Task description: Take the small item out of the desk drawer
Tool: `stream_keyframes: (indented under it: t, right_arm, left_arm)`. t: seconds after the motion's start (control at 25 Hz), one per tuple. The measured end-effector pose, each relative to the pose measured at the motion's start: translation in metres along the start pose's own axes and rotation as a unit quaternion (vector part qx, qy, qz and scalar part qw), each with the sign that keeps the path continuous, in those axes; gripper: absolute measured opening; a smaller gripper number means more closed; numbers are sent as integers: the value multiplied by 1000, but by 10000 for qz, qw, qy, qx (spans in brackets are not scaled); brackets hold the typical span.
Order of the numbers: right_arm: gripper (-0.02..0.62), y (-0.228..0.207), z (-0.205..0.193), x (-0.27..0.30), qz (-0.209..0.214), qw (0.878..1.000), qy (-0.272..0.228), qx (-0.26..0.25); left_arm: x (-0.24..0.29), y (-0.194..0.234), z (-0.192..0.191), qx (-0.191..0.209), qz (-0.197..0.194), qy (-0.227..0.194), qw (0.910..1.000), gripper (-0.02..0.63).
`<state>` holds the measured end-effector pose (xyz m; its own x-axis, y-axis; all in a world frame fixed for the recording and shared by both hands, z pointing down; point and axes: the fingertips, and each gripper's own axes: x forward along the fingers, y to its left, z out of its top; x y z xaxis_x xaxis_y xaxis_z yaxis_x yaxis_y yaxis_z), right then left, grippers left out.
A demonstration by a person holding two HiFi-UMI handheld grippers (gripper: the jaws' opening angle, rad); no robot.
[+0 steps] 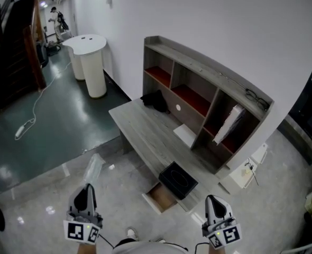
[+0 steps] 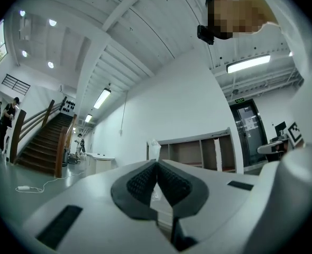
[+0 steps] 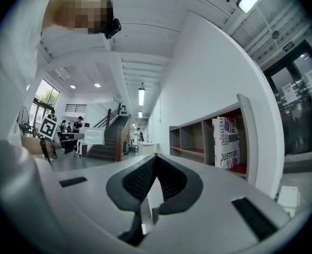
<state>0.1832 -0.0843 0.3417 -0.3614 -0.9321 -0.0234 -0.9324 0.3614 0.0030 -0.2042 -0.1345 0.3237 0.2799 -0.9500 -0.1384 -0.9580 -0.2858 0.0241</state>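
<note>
Small item (image 1: 92, 168), which looks like a limp clear plastic packet, is already out of the drawer (image 1: 160, 196). It is pinched at its lower end by the left gripper (image 1: 86, 189), out over the floor well to the left of the desk (image 1: 140, 126). The left gripper view shows the pads pressed together on the film, with the packet (image 2: 154, 150) standing up above the left gripper (image 2: 156, 165). The right gripper (image 1: 213, 199) is level near the desk's right end. Its tips meet with nothing between them (image 3: 155, 157). I judge the taking-out step as good as done. What remains is probably setting the packet down, which calls for a firm pinch on thin, floppy film, and perhaps pushing the drawer shut with the free right gripper. The drawer juts from the desk's front edge, just below a black box (image 1: 178, 180) near that edge, so both could be knocked. The floor to the left looks open.
</note>
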Motion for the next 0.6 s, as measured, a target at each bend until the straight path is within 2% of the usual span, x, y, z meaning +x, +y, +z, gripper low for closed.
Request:
stream_keyframes:
  t: [0.12, 0.36, 0.6]
  right_arm:
    - [21, 3, -2, 3, -22, 10000, 27, -34]
    - [21, 28, 4, 21, 241, 9994, 8, -250]
    - [21, 41, 9, 31, 330, 9984, -19, -460]
  left_arm:
    - [3, 0, 3, 50, -59, -84, 9999, 18]
    - [17, -4, 8, 91, -248, -217, 9994, 18]
    - [24, -5, 1, 45, -394, -160, 9991, 18]
